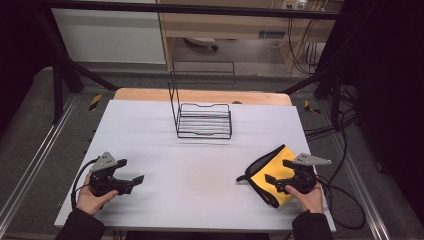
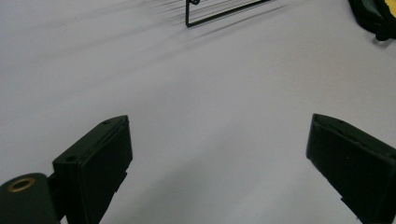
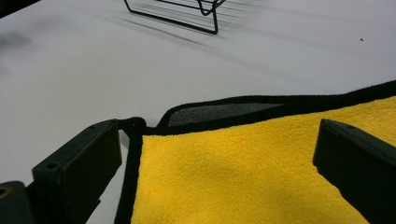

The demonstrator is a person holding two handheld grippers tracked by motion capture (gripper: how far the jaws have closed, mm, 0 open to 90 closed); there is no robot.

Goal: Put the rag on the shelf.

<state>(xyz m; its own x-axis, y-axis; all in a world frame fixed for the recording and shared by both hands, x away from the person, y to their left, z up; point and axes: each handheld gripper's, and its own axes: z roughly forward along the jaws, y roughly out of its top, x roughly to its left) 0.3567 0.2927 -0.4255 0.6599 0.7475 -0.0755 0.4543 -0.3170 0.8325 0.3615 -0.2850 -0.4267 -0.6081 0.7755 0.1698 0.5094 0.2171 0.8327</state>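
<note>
Your right hand-held gripper (image 1: 281, 171) hovers with jaws wide open over the yellow cloth (image 1: 270, 172), which lies folded at 4 o'clock on the surface (image 1: 200, 165). Your left hand-held gripper (image 1: 134, 171), at 8 o'clock, is open and holds nothing.

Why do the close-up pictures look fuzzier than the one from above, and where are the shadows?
High view: even light on the table, dark surroundings. Left gripper view: the left claw looms large and soft, the wire rack streaked. Right gripper view: the yellow cloth is fairly sharp, the rack throwing faint striped shadows.
</note>
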